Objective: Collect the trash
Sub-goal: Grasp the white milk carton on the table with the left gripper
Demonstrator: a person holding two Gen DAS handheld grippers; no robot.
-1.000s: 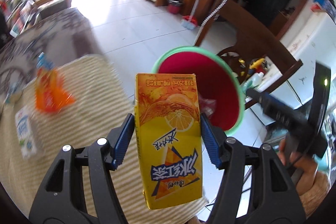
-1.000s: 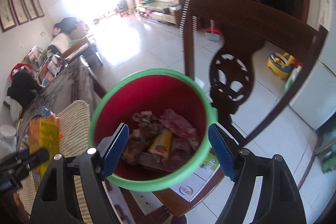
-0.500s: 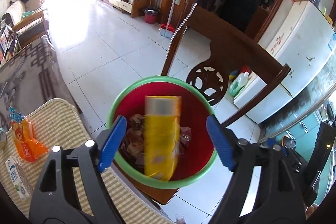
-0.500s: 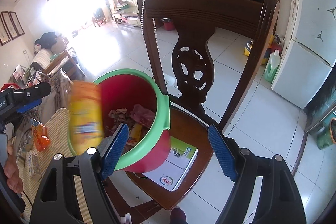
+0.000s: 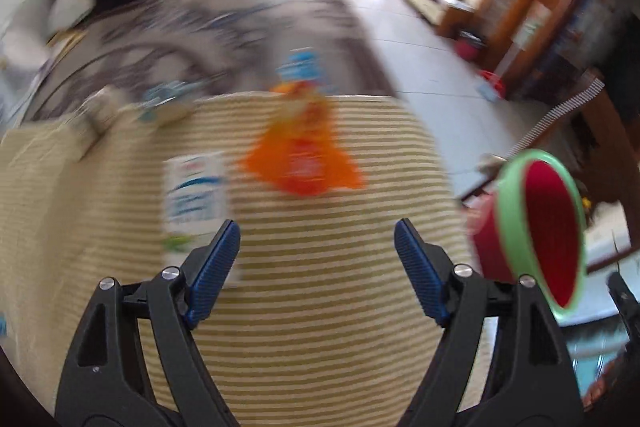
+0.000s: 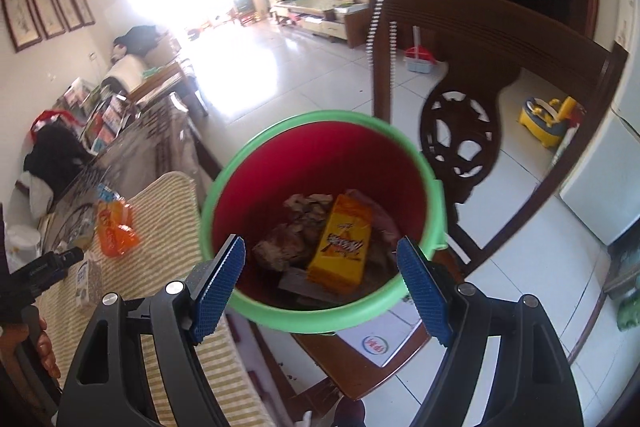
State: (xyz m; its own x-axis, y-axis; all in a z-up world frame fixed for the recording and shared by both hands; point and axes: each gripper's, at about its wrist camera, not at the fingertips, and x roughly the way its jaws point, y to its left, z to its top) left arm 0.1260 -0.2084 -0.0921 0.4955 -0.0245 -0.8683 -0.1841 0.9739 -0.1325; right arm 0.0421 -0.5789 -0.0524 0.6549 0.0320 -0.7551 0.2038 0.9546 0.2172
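Both pairs of fingers are seen spread wide with nothing between them. The left gripper is aimed down at the striped mat on the table, where two pieces of trash are left: an orange snack wrapper at 12 o'clock of the fingers and a white drink carton at 10 o'clock, lying flat just beside the left finger. The right gripper is held over the red bin with the green rim on a wooden chair; a yellow juice carton lies inside.

The wrapper is judged light, soft and crinkly, best pinched at its bunched middle. The carton is judged light but stiff, best taken across its narrow sides. The mat's right edge lies near the bin; open room is seen between them.
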